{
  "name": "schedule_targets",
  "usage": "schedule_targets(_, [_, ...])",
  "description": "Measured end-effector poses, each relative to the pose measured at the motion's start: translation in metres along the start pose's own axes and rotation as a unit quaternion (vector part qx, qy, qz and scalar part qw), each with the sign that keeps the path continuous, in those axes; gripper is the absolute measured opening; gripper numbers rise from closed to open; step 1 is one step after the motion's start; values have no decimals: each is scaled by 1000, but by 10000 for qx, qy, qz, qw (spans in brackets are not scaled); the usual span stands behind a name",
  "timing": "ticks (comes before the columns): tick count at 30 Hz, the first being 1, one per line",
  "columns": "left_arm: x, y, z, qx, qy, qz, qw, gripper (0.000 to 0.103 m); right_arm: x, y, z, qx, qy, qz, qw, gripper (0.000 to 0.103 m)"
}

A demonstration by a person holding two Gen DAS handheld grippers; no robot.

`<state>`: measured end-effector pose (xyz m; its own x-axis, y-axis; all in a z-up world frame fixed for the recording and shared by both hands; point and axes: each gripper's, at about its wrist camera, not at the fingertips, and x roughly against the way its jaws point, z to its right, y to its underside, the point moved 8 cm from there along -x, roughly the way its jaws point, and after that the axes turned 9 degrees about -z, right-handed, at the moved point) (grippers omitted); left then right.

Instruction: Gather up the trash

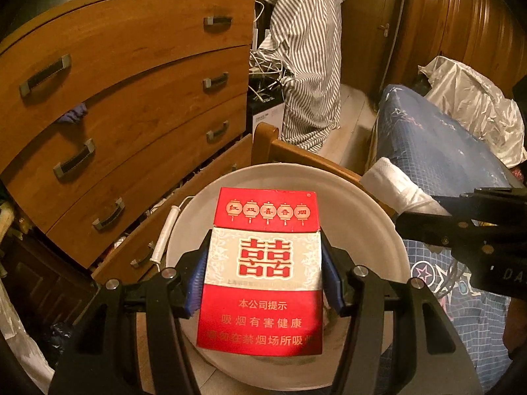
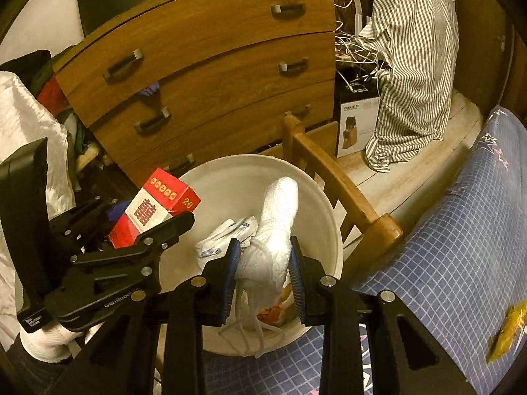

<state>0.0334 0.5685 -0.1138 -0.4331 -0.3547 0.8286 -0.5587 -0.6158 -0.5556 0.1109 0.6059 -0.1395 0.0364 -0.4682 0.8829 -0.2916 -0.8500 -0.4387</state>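
Trash items sit in both tools over the white bin [image 1: 392, 230]: the left gripper [image 1: 263, 283] is clamped on a red-and-white cigarette pack [image 1: 263, 273], blue pads [image 1: 197, 279] pressing its two side faces, pack upright and projecting forward past the fingertips above the bin opening. Right gripper [image 2: 262, 270] is clenched on a crumpled white tissue wad [image 2: 276, 223], which sticks out ahead of the jaws over the bin interior, where white paper scraps [image 2: 224, 237] lie just left of the tool. Wooden drawer chest [image 2: 210, 65] stands beyond the bin ahead of both tools; a yellow wrapper [image 2: 507, 332] lies on the blue checked bedding [image 2: 454, 247] to the right gripper's right.
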Motion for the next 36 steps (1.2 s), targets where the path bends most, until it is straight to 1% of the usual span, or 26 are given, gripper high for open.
schedule_targets(7, [-6,-4,-3,5,-20,14,10000,56,0,-1,7,41,46,1,10000,31])
schedule_targets(8, [-8,-4,-5,22,-92,-13,10000,59,0,-2,8,42,42,34,10000,33])
schedule_targets(9, [-10,-5,-7,43,-149,-57,9999,67,1,-3,10,17,52,81,10000,41])
schedule_targets(10, [-12,-4,-10,76,-159,-73,9998,69,3,-4,13,-24,4,150,9999,51])
schedule_targets(12, [-14,-4,-15,110,-246,-53,9996,69,4,-5,16,-51,-34,196,9998,52])
schedule_targets(17, [-15,-3,-20,171,-211,-49,9996,69,14,-5,20,-57,-80,318,9994,52])
schedule_targets(20, [-4,-2,-22,265,-147,67,9995,69,28,0,18,-37,-127,489,9987,52])
schedule_targets(22, [11,2,-26,353,-130,236,9990,70,45,10,13,8,-193,735,9971,53])
schedule_targets(23, [19,5,-26,404,-128,318,9986,75,52,14,11,26,-178,828,9964,55])
schedule_targets(24, [33,10,-29,490,-137,482,9975,81,62,21,8,63,-171,978,9950,57])
schedule_targets(25, [46,15,-30,540,-162,618,9965,84,74,31,4,95,-183,1149,9932,63])
schedule_targets(26, [55,18,-30,565,-187,715,9957,92,85,40,0,151,-162,1307,9912,67])
schedule_targets(27, [69,25,-30,594,-246,861,9942,97,95,51,-5,229,-128,1456,9890,69])
schedule_targets(29, [100,44,-29,644,-434,1214,9896,97,115,81,-15,357,-127,1748,9839,77])
schedule_targets(30, [109,49,-26,619,-422,1309,9886,97,123,96,-18,411,-92,1844,9820,78])
schedule_targets(32, [133,65,-15,525,-295,1622,9849,97,135,120,-22,454,-9,1992,9789,79])
schedule_targets(33, [141,72,-9,498,-267,1680,9842,97,139,129,-25,452,3,2045,9778,80])
schedule_targets(36, [153,90,5,449,-326,1670,9844,97,159,159,-27,355,36,2273,9732,81])
